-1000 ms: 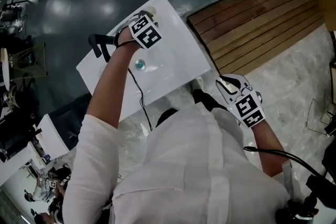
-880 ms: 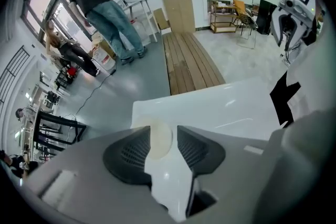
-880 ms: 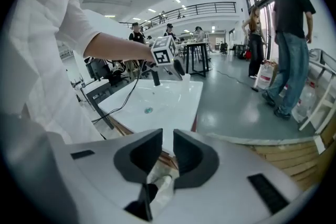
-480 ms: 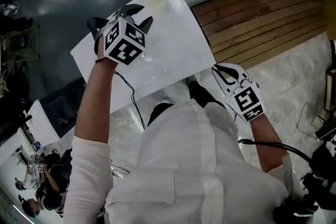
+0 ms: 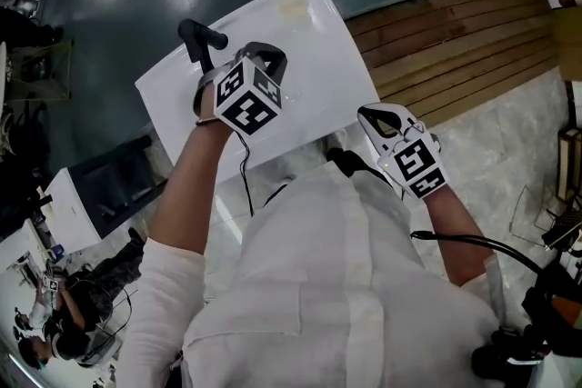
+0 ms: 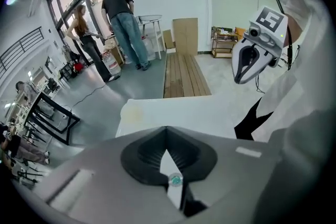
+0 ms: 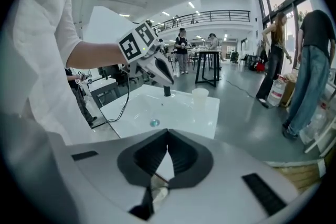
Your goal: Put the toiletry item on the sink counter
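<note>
A pale translucent cup (image 5: 293, 6) stands upright by itself on the far corner of the white sink counter (image 5: 332, 73); it also shows as the cup (image 7: 200, 96) and as a yellowish cup (image 6: 132, 113). My left gripper (image 5: 268, 59) hovers over the basin with its jaws shut and nothing between them; the drain (image 6: 175, 180) shows below the left gripper (image 6: 167, 134). My right gripper (image 5: 366, 114) hangs at the counter's near right edge, off the sink, and the right gripper (image 7: 167, 134) has its jaws shut. A small pale scrap shows low behind its jaws, unclear.
A black faucet (image 5: 205, 36) rises at the counter's left side, next to my left gripper. Wooden decking (image 5: 455, 32) lies to the right and dark floor beyond. Two people (image 6: 113, 23) stand by a table in the background.
My left gripper drew back from the cup at the far corner to above the basin. Its jaws stood open half a second ago and are shut now. The right gripper barely moved.
</note>
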Available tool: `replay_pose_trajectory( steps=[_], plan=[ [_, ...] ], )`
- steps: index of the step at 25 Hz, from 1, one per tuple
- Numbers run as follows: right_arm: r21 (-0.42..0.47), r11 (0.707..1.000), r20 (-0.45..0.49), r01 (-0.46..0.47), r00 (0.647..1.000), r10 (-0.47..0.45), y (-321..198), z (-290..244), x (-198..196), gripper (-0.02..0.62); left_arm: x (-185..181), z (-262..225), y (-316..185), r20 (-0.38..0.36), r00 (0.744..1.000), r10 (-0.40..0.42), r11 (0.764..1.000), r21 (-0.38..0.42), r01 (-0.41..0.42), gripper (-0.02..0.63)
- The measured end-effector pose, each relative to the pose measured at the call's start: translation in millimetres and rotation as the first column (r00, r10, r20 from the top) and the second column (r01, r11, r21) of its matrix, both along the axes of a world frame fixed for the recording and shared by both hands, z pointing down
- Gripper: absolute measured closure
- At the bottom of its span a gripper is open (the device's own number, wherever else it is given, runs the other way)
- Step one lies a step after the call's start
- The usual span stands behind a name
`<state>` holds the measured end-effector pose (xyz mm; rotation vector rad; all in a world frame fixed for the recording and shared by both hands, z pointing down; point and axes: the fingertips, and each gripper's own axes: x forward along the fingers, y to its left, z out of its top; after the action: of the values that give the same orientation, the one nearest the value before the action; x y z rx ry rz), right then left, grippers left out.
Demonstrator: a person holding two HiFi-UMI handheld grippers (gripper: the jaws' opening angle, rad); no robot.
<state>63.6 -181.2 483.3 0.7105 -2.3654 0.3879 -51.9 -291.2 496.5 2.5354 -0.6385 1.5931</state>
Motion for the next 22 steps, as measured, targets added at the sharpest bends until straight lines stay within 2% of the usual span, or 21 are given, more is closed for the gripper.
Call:
replay_pose_trajectory(
  steps=[5, 16, 19, 22],
  plan=[
    [0.016, 1.0, 0.005, -0.024, 1.0, 0.024, 17.3, -9.9, -7.4, 0.589, 9.3, -12.4, 44.6, -0.078, 0.997, 0.001, 0.999, -0.035, -0.004, 0.601],
    [0.029, 0.998, 0.005, -0.056, 0.998, 0.056, 66.5, -11.5, -33.1, 0.591, 2.7, 3.4, 130.4, -0.088, 0.995, 0.054, 0.993, -0.097, -0.063, 0.601],
    [0.051, 0.997, 0.007, -0.055, 0.998, 0.055, 73.0, -12.8, -40.1, 0.591, 1.9, -2.0, 138.7, -0.09, 0.994, 0.062, 0.993, -0.091, -0.071, 0.601],
    [0.048, 0.996, 0.062, -0.077, 0.995, 0.074, 75.6, -18.6, -50.8, 0.591, -6.8, -5.7, 139.8, -0.111, 0.994, 0.014, 0.995, -0.093, -0.024, 0.601]
  ],
)
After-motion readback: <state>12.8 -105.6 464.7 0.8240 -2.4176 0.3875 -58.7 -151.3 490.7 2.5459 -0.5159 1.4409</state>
